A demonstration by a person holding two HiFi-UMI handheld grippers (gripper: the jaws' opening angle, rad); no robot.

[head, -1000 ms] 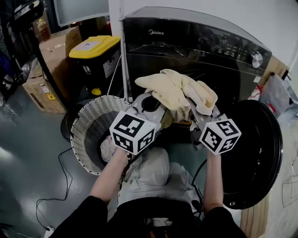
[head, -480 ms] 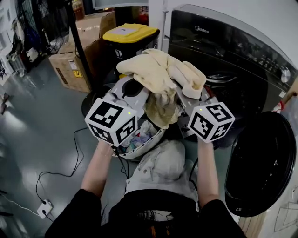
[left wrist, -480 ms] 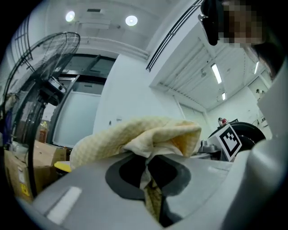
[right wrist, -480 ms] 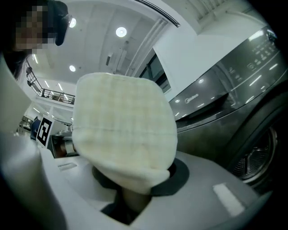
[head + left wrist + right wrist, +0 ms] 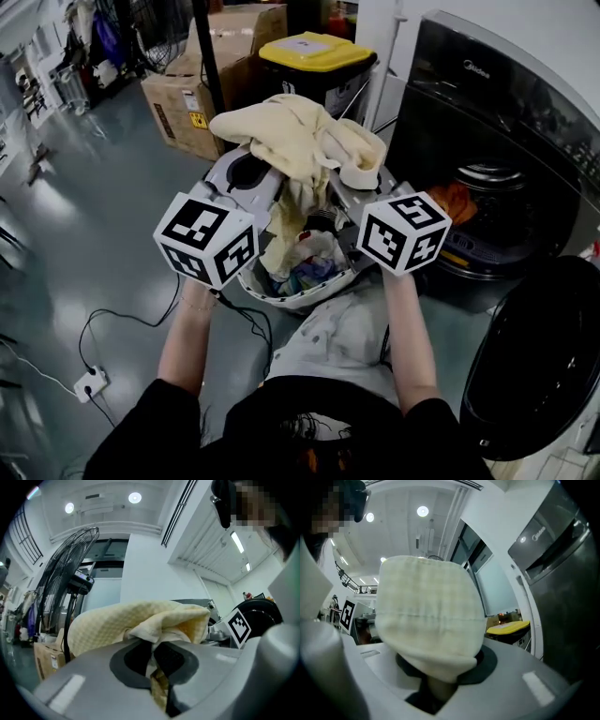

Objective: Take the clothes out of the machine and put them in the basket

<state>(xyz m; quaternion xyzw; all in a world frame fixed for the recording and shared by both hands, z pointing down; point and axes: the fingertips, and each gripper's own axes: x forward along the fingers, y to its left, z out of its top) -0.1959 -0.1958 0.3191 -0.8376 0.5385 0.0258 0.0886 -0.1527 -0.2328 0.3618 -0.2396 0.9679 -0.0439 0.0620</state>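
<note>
Both grippers hold up one cream waffle-weave cloth [image 5: 292, 141] over the white laundry basket [image 5: 309, 298]. My left gripper [image 5: 255, 178] is shut on the cloth [image 5: 136, 623], which bunches between its jaws. My right gripper [image 5: 352, 183] is shut on the cloth's other end [image 5: 429, 620], which folds over its jaws and hides them. A tail of the cloth hangs down into the basket, where several coloured clothes [image 5: 307, 272] lie. The dark washing machine [image 5: 506, 141] stands at the right with its drum open; an orange garment [image 5: 457, 199] shows inside.
The machine's round door [image 5: 539, 356] hangs open at the lower right. A black bin with a yellow lid [image 5: 314, 58] and cardboard boxes [image 5: 202, 94] stand behind the basket. A cable and power strip [image 5: 89, 384] lie on the grey floor at left.
Both grippers have carried the cream cloth leftward, away from the machine's opening, to above the basket. The head view has swung left with them.
</note>
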